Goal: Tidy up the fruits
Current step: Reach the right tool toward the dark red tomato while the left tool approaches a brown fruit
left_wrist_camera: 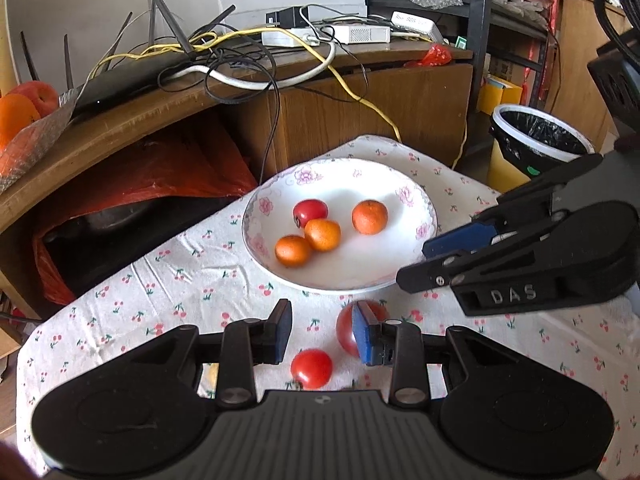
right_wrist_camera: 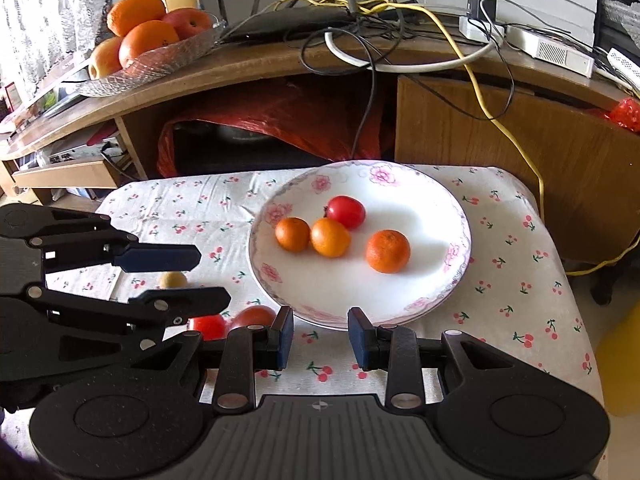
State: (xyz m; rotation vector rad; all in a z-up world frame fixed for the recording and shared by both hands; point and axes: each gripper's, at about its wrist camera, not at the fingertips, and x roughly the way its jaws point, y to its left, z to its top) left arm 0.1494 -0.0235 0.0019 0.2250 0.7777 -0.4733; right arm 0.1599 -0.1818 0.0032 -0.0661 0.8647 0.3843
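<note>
We list a white porcelain plate with a pink floral rim (right_wrist_camera: pixel 452 256) standing on the cherry-print white cloth (right_wrist_camera: pixel 512 280). On it we count one small red tomato (right_wrist_camera: pixel 346 211) and three small orange tangerines: two touching each other beside the tomato (right_wrist_camera: pixel 330 237) (right_wrist_camera: pixel 292 234), one apart (right_wrist_camera: pixel 387 251).

Off the plate, on the cloth nearer us, we count two more red tomatoes (left_wrist_camera: pixel 311 368) (left_wrist_camera: pixel 347 330) and a small pale yellow fruit (right_wrist_camera: pixel 173 280), partly hidden.

Our left gripper (left_wrist_camera: pixel 323 334) hangs over the cloth with its jaws a little apart and nothing between them; one tomato lies behind its right blue pad (left_wrist_camera: pixel 366 332). Our right gripper (right_wrist_camera: pixel 320 338) hangs at the plate's near rim, jaws narrow and empty.

Behind, on a curved wooden desk (right_wrist_camera: pixel 248 64), we note a glass bowl of large oranges and an apple (right_wrist_camera: pixel 148 36) and a tangle of cables (right_wrist_camera: pixel 400 28).
</note>
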